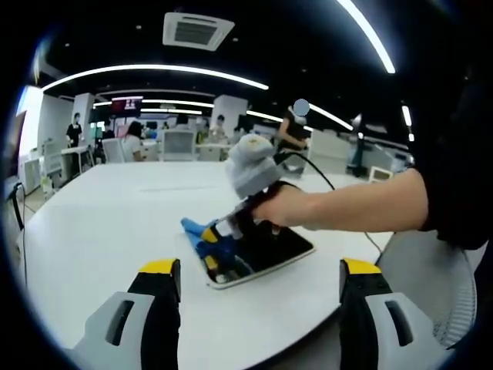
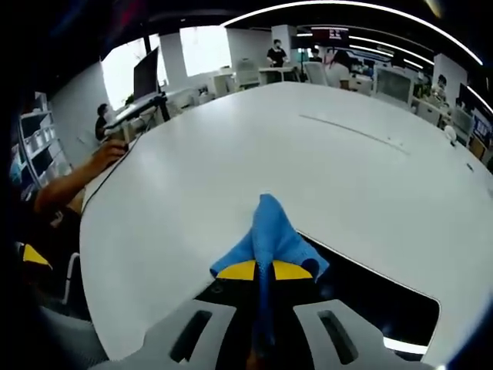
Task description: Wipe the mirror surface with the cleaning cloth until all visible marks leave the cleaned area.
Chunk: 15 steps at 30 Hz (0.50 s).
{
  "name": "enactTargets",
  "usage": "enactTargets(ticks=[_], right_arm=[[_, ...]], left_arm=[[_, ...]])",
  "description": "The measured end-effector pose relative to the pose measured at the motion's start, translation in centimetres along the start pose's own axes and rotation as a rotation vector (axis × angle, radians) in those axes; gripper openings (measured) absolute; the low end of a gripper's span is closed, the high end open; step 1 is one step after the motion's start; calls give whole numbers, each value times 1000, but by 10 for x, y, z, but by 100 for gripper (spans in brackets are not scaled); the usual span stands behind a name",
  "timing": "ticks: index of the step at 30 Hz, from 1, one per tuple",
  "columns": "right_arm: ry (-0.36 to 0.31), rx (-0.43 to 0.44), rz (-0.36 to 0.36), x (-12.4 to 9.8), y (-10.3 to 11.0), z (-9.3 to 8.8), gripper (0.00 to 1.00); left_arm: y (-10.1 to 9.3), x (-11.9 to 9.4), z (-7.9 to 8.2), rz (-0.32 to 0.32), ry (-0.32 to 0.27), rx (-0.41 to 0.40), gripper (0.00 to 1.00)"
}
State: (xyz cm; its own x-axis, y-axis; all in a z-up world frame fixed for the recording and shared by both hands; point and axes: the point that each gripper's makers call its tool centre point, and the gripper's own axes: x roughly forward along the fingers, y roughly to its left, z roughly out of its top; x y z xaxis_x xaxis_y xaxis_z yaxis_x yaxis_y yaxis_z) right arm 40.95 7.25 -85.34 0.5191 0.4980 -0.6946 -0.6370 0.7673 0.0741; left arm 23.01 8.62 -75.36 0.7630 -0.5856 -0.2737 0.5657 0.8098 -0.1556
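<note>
The mirror [image 1: 269, 248] is a dark, white-edged rectangle lying flat on the white table [image 1: 115, 216]. A hand holds my right gripper [image 1: 214, 243] over the mirror's left end, and it is shut on the blue cleaning cloth [image 1: 198, 230]. In the right gripper view the cloth [image 2: 271, 231] bunches out past the shut yellow tips of the right gripper [image 2: 264, 271], pressed down at the edge of the mirror [image 2: 373, 297]. My left gripper [image 1: 259, 270] hangs back from the mirror, near the table's edge, open with nothing between its fingers.
The person's forearm [image 1: 347, 206] reaches in from the right over the mirror. A grey chair [image 1: 431, 258] stands by the table edge. Another arm [image 2: 73, 181] rests at the table's left rim. Desks, monitors and people fill the far background.
</note>
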Motion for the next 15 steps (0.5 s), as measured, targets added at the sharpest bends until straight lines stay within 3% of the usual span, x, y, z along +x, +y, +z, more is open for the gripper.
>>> enactTargets(ticks=[15], right_arm=[[4, -12, -15, 8, -9, 9, 0]], left_arm=[[0, 0, 0, -1, 3, 1, 85]])
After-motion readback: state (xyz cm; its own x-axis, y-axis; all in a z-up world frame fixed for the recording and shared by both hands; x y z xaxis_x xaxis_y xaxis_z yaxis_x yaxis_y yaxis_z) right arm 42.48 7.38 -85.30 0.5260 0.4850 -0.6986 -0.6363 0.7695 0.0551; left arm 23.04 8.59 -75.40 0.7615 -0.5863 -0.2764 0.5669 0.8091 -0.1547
